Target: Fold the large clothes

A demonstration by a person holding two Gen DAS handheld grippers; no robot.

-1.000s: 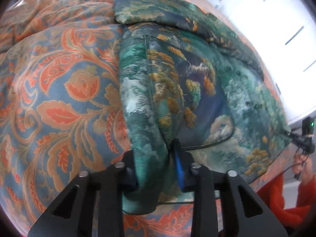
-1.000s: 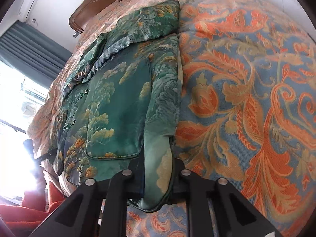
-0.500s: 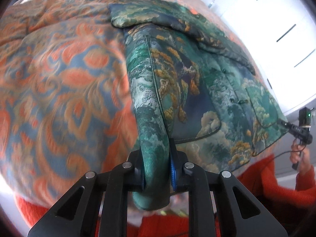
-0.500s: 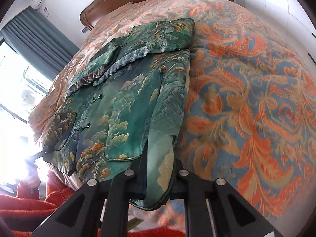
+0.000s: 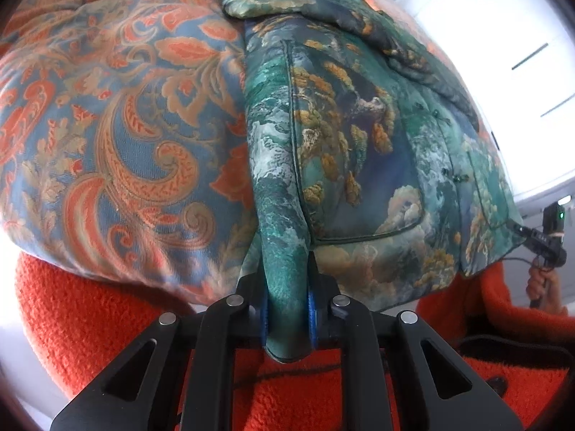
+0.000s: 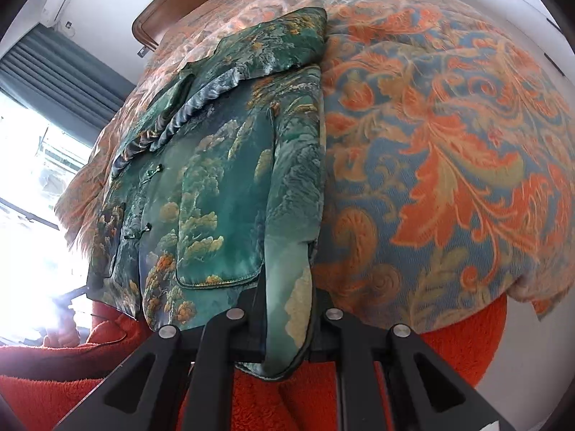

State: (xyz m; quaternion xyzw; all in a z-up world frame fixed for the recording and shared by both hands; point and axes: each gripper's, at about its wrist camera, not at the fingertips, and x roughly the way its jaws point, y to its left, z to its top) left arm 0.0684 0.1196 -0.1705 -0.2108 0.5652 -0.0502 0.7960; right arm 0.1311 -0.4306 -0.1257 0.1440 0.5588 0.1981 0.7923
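Note:
A green brocade jacket (image 5: 359, 136) with a landscape print lies front up on the bed, sleeves folded across the top. My left gripper (image 5: 287, 309) is shut on its bottom left hem corner, pulled past the bed's near edge. My right gripper (image 6: 285, 323) is shut on the bottom right hem corner of the same jacket (image 6: 222, 186). The hem hangs over the bed edge between the two. The right gripper also shows at the far right of the left wrist view (image 5: 550, 240).
An orange and blue paisley bedspread (image 5: 125, 125) covers the bed (image 6: 449, 179). The person's red fleece top (image 5: 90, 316) fills the foreground. A wooden headboard (image 6: 172, 10) and a curtained window (image 6: 46, 82) stand behind. White cupboards (image 5: 503, 54) stand on the other side.
Both grippers have drawn back toward the person with the hem, past the bed's near edge. The red fleece now fills the foreground. The jacket's lower part has slid toward the edge.

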